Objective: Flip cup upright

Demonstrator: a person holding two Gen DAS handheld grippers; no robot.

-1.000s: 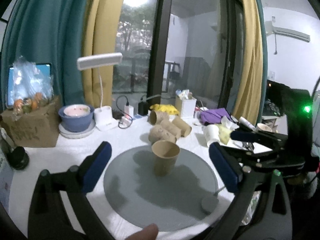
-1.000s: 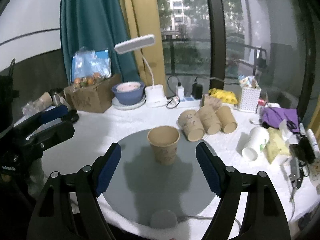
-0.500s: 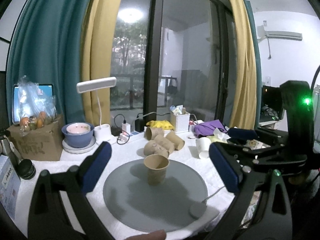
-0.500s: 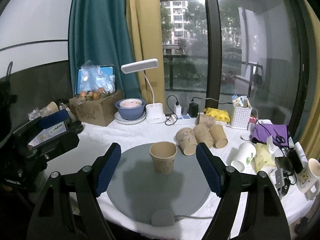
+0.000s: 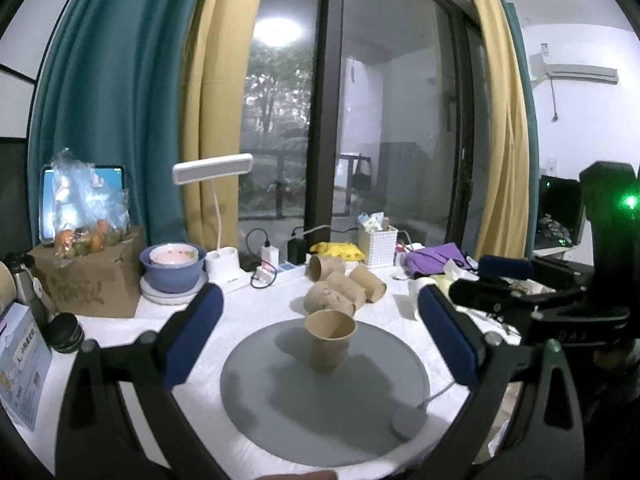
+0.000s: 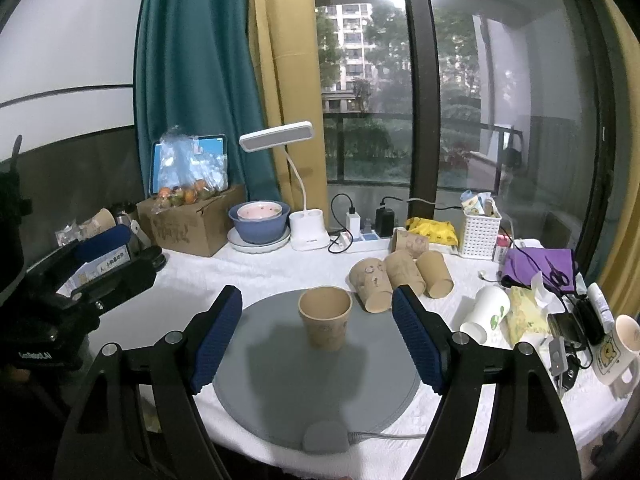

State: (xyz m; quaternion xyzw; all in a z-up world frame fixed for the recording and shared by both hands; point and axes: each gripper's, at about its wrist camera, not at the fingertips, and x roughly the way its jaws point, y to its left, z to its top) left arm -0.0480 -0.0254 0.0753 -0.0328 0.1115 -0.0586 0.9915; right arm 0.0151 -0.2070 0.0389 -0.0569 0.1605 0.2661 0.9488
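Observation:
A brown paper cup [image 5: 330, 344] stands upright, mouth up, on the round grey mat [image 5: 280, 412]; it also shows in the right wrist view [image 6: 325, 322] on the mat [image 6: 280, 384]. My left gripper [image 5: 320, 336] is open and empty, held back from the cup, with the cup seen between its blue pads. My right gripper [image 6: 316, 332] is open and empty, also back from the cup. Each gripper shows at the side of the other's view: the right one [image 5: 516, 280], the left one [image 6: 108, 252].
Several brown cups [image 6: 400, 276] lie on their sides behind the mat. A white cup [image 6: 486, 314] lies at the right by tissues and a mug [image 6: 618, 350]. A desk lamp [image 6: 304, 220], blue bowl [image 6: 260, 222], cardboard box [image 6: 188, 224], power strip and white basket [image 6: 480, 232] line the back.
Both grippers have drawn back and up from the cup, so it looks smaller and farther. The cup stays upright on the mat. Both grippers stay open.

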